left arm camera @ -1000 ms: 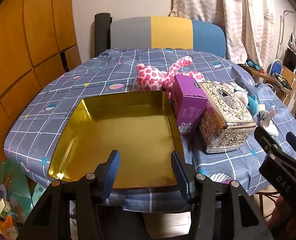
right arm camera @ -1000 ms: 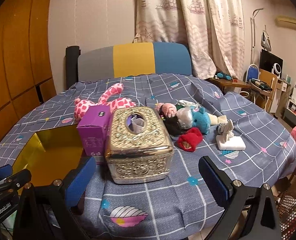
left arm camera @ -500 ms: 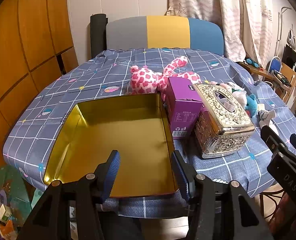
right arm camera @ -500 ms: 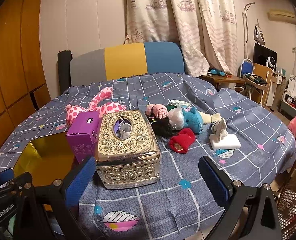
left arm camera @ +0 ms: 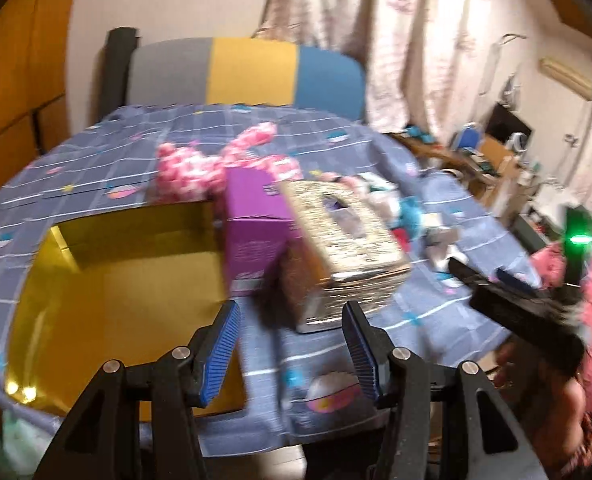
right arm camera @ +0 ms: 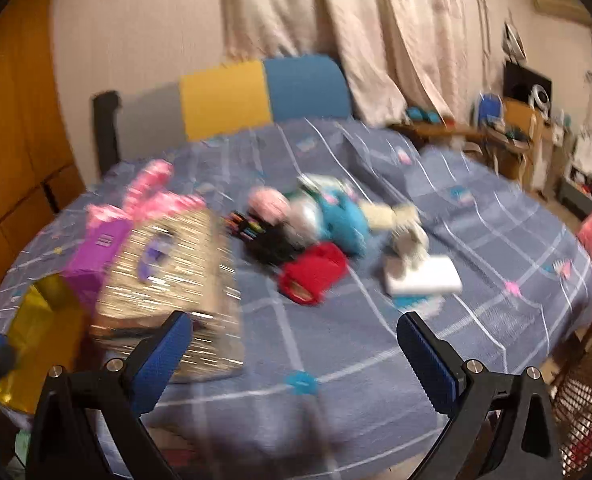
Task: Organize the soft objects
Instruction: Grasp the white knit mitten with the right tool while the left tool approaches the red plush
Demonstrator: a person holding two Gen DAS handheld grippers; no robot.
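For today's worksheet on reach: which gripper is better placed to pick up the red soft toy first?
Right. The right gripper is open and faces the red soft toy directly; the left gripper faces the tissue box.

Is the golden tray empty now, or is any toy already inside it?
Empty: the golden tray shows only bare gold floor, and the pink plush lies outside, behind it.

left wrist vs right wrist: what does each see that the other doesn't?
Left wrist only: the gold tray's full empty interior, and the right gripper entering at right.

Right wrist only: the red soft item clearly, the white block, and the black item with coloured strips.

Both: purple box, ornate metallic tissue box, pink spotted plush, blue plush, checked tablecloth. Both grippers open, holding nothing; left gripper.
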